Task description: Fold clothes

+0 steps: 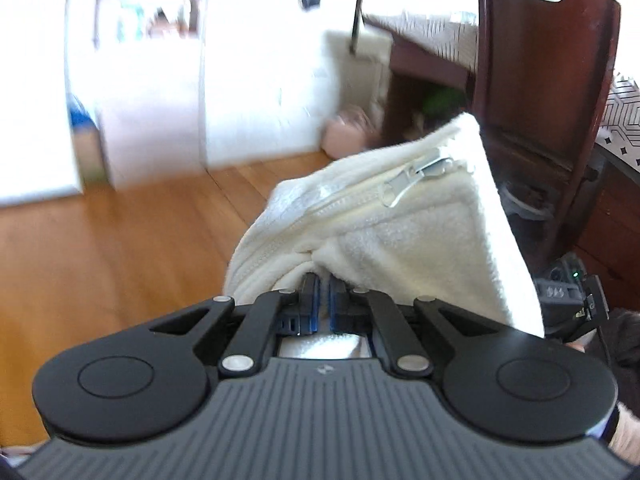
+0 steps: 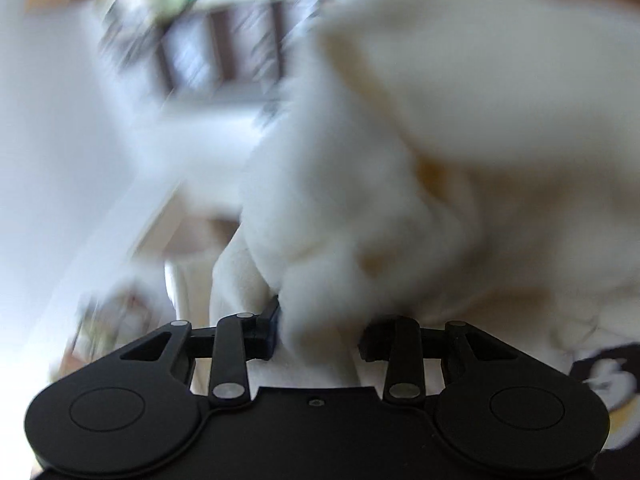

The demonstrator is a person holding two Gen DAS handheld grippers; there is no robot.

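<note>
1. From my left wrist view, open wooden floor (image 1: 120,240) stretched away on the left up to a white wall (image 1: 260,80), so I had free room on that side.
2. To the right, a dark wooden chair back (image 1: 548,80) stood close behind the cloth, with a patterned surface (image 1: 624,120) at the far right edge; that side was crowded.
3. My left gripper (image 1: 324,296) had its fingers pressed almost together, pinching a fold of the cream fleece garment (image 1: 400,232). The cloth rose up and away from the fingertips, its metal zipper pull (image 1: 424,172) lying above and to the right of them.
4. At the right edge of that view I saw part of the other black device beside the hanging fleece.
5. In my right wrist view everything was blurred. My right gripper (image 2: 320,332) had its fingers partly apart, clamping a thick bunch of the fleece garment (image 2: 400,160), which filled the frame above and to the right.
6. Left of that bunch I saw only a pale, smeared background.
</note>
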